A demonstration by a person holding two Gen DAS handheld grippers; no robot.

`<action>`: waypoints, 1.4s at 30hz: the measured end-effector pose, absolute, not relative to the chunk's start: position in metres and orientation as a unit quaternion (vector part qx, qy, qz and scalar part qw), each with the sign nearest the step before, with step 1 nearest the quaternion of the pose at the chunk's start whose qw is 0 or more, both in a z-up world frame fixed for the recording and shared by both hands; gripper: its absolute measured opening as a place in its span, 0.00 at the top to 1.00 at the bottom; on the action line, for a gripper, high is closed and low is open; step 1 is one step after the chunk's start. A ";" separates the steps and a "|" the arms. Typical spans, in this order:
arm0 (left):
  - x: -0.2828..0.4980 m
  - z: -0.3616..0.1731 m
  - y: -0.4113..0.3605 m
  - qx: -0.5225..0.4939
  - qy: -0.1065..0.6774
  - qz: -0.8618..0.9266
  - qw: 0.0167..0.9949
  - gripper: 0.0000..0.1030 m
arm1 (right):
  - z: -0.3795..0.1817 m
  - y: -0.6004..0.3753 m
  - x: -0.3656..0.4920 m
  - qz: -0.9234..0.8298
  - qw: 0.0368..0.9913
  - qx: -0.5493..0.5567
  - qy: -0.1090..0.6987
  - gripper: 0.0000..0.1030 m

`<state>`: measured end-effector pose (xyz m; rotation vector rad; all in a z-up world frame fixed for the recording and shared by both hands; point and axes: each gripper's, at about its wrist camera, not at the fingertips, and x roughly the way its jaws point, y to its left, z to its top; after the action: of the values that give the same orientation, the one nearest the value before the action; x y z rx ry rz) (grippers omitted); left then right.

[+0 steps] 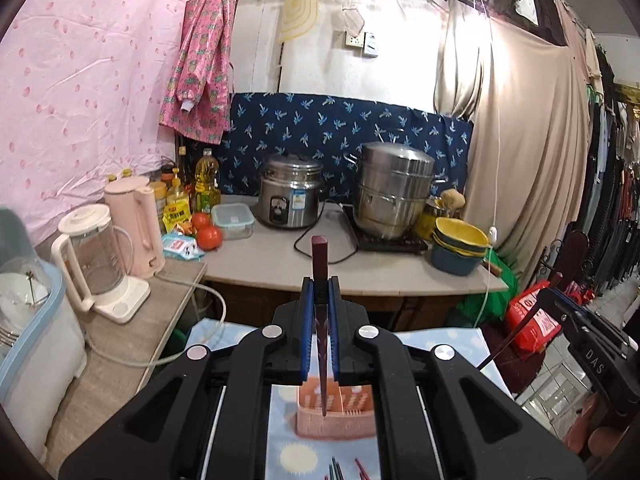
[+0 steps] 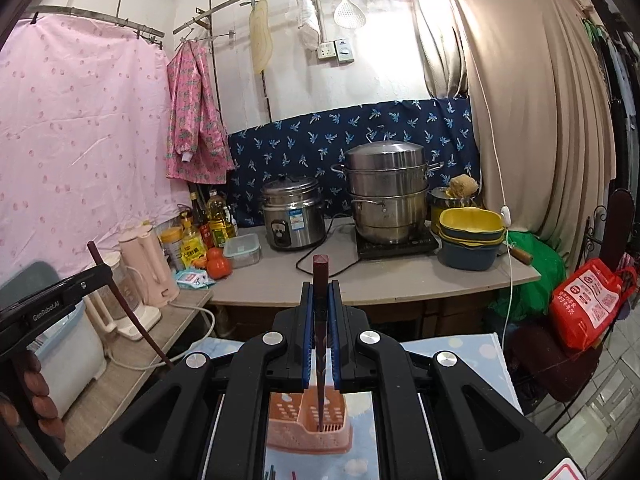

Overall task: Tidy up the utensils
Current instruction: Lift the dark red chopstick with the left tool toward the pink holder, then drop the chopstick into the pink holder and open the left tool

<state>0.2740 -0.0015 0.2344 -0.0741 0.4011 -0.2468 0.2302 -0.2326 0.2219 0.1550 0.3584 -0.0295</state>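
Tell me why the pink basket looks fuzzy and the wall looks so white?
In both wrist views the pink slotted plastic basket sits too near the lens, so it blurs. Bright glare washes out the white wall, and the fisheye bends the edges.

Loose dark and red chopsticks (image 1: 340, 469) on the dotted pale-blue cloth (image 1: 292, 456) run off the bottom edge, while black gripper arms hide the sides of the blurred pink slotted plastic basket (image 1: 336, 416).

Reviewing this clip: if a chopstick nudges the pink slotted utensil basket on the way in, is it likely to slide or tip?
The pink basket looks like thin slotted plastic, so probably light. It appears nearly empty, so likely slides easily. Its wide base suggests tipping is less likely.
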 end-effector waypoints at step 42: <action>0.143 -0.007 0.046 -0.039 0.404 -0.072 0.911 0.46 | 0.018 -0.261 0.078 -0.054 0.924 0.104 0.365 0.49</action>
<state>0.1432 0.0462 -0.0069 -0.0798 0.8333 -0.1484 0.0782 -0.2613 0.0183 0.2145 0.7492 -0.1108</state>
